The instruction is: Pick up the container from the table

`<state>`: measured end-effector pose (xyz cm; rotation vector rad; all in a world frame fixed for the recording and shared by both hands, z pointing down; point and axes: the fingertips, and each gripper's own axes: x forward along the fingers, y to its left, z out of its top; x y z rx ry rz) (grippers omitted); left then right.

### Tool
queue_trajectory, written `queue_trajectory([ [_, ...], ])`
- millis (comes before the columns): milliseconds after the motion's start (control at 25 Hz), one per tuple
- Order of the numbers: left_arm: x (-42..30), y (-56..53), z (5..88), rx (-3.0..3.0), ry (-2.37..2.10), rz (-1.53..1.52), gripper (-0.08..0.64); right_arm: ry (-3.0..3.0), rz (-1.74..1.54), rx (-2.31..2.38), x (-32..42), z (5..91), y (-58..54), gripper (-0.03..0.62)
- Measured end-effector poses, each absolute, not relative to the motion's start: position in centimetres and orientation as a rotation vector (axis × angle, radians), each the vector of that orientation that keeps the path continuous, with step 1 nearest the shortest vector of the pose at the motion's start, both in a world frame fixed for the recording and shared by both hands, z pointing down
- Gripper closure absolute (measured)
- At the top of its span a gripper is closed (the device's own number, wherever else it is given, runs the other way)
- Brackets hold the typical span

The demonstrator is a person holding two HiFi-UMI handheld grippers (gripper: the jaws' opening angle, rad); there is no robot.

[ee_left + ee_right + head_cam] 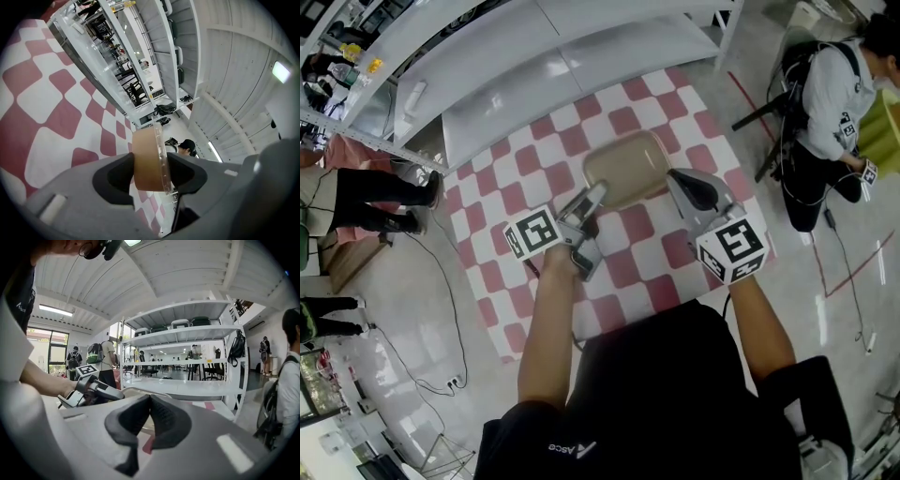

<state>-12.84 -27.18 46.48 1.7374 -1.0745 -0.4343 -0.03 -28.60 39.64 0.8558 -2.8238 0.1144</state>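
Note:
The container is a shallow tan tray with a clear lid, held over the red-and-white checked table. My left gripper is shut on its left edge. In the left gripper view the tan wall and clear rim of the container stand clamped between the two dark pads of the left gripper. My right gripper is at the tray's right edge. In the right gripper view the jaws of the right gripper are pressed together where the thin clear rim runs in; the left gripper shows across from it.
White metal shelving stands just beyond the table. A person with a backpack crouches at the right, and other people stand at the left. Cables trail on the glossy floor left of the table.

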Motion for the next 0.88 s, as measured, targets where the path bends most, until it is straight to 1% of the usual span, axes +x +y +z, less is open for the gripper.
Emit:
queue_trajectory([
  [880,-12.57,-27.04,45.84,1.719,-1.055,-0.454,0.336,-2.816,0.123,0.892,0.82,39.27,-27.71,0.589],
])
